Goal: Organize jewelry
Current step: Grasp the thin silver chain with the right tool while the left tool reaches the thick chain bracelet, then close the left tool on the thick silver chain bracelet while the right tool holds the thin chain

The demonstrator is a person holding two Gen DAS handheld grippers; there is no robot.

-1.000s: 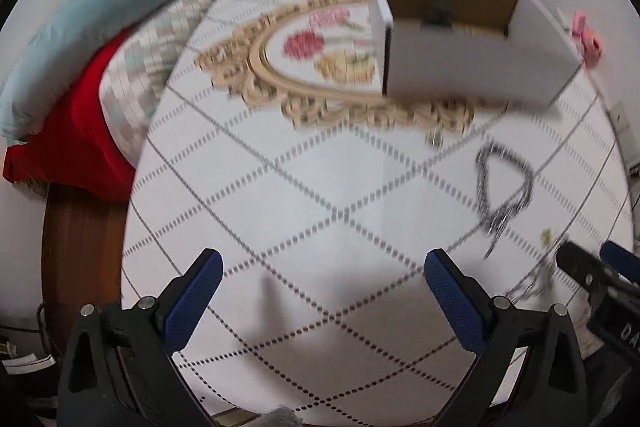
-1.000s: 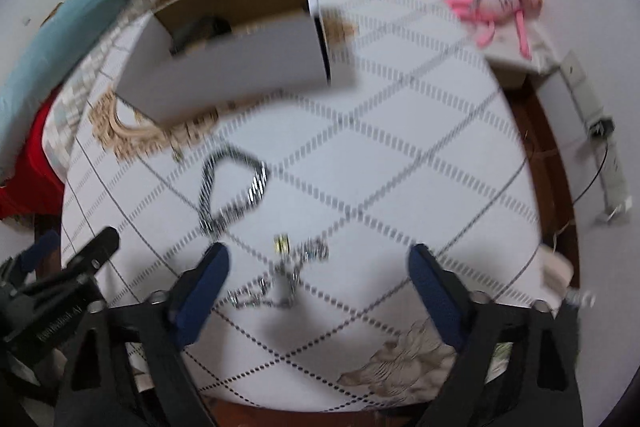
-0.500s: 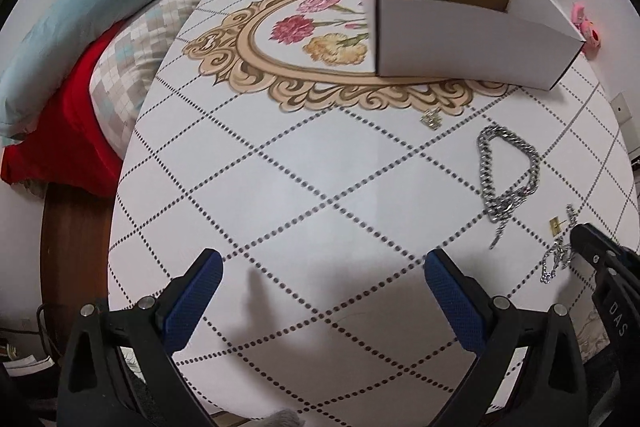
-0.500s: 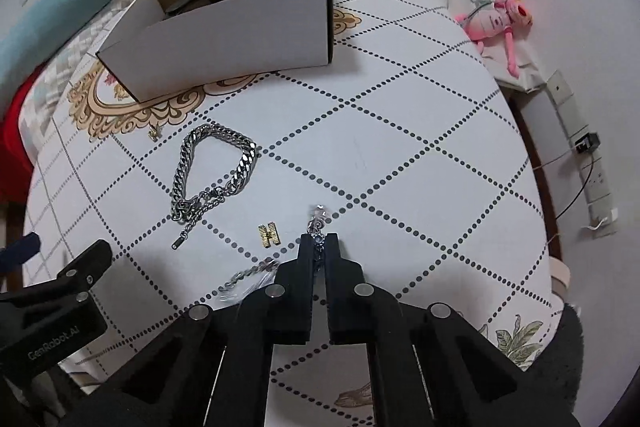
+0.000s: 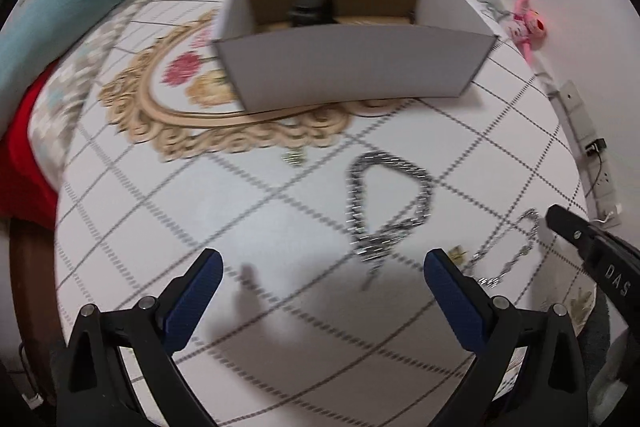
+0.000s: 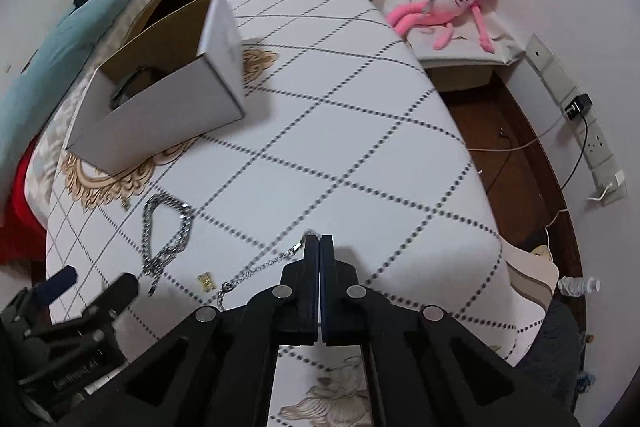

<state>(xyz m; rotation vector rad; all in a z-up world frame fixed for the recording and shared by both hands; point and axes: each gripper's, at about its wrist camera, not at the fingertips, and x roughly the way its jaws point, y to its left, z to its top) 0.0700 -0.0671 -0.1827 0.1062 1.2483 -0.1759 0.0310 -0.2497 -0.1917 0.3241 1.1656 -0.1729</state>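
Observation:
My right gripper (image 6: pixel 319 241) is shut on the end of a thin silver chain (image 6: pixel 260 269), which trails left from its tip down to the table; the chain also shows in the left wrist view (image 5: pixel 508 251). A thick silver chain (image 6: pixel 166 233) lies looped on the table, also in the left wrist view (image 5: pixel 386 207), just ahead of my open, empty left gripper (image 5: pixel 320 283). A small gold piece (image 6: pixel 207 281) lies between the chains. Another small piece (image 5: pixel 293 158) lies near the white cardboard box (image 5: pixel 352 75), which holds a dark object (image 5: pixel 311 9).
The table (image 6: pixel 360 131) has a white cloth with dotted diamonds and a gold floral print. A bed with a blue cover (image 5: pixel 72 7) is on the left. A pink plush toy (image 6: pixel 452 1) and a power strip (image 6: pixel 576 119) are on the right, off the table.
My right gripper closed on the thin chain and has lifted its end, drawing it out to the right. My left gripper moved right, closer to the thick chain, still open.

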